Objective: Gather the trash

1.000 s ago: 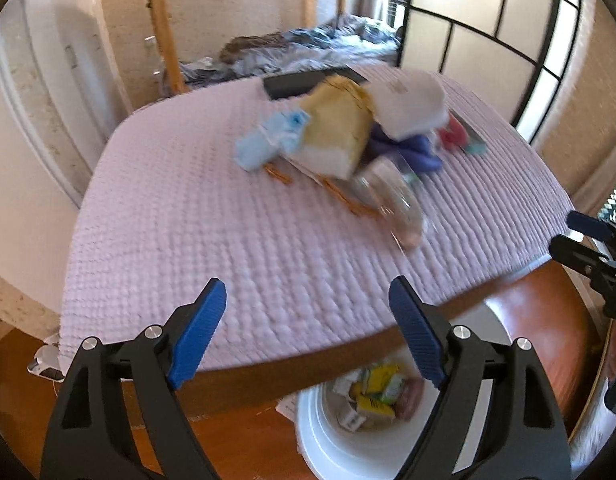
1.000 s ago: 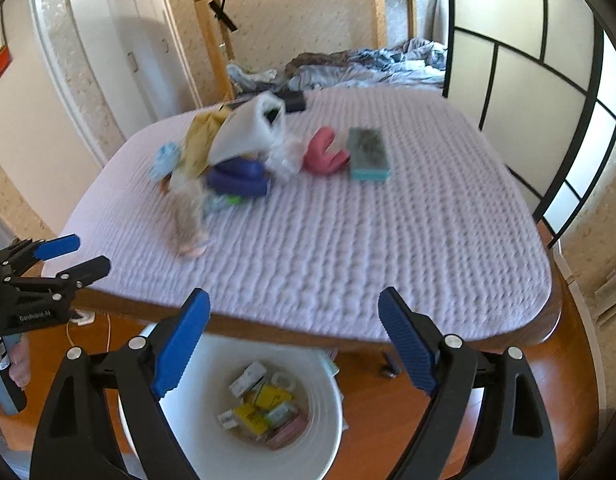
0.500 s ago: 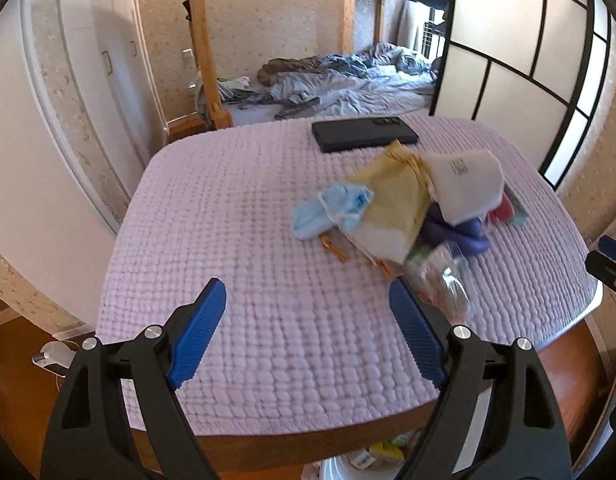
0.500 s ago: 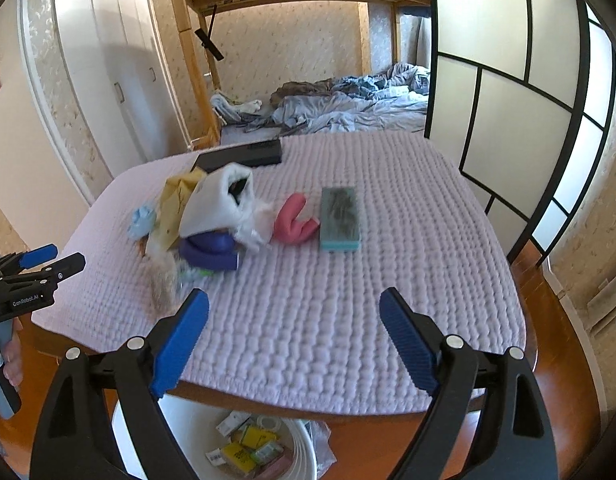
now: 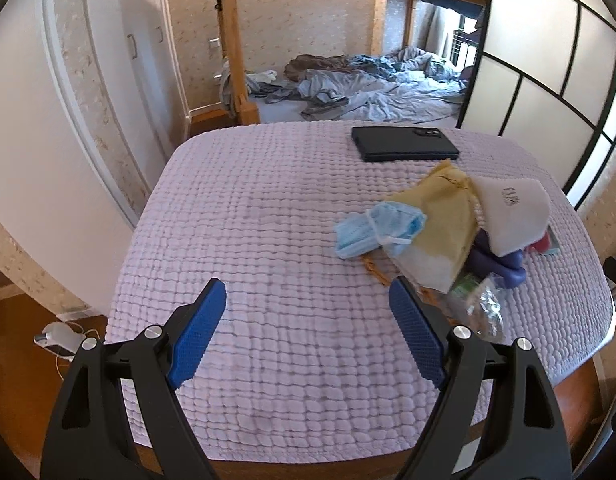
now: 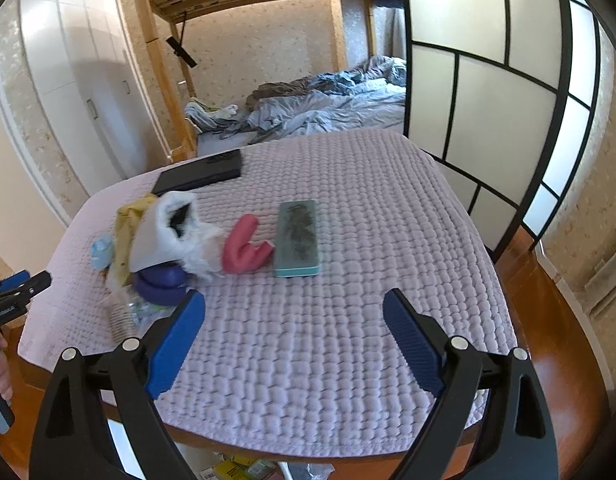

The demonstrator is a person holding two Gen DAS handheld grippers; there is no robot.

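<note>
Just ahead of right jaws, trash pile (image 6: 163,248)

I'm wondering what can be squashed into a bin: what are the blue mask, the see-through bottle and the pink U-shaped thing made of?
The blue mask looks like soft pleated non-woven fabric, matte, with white ear loops. The see-through bottle seems thin clear plastic, crinkled and glinting. The pink U-shaped thing looks like smooth matte rubber or silicone, thick and rounded; foam is also possible.
</note>
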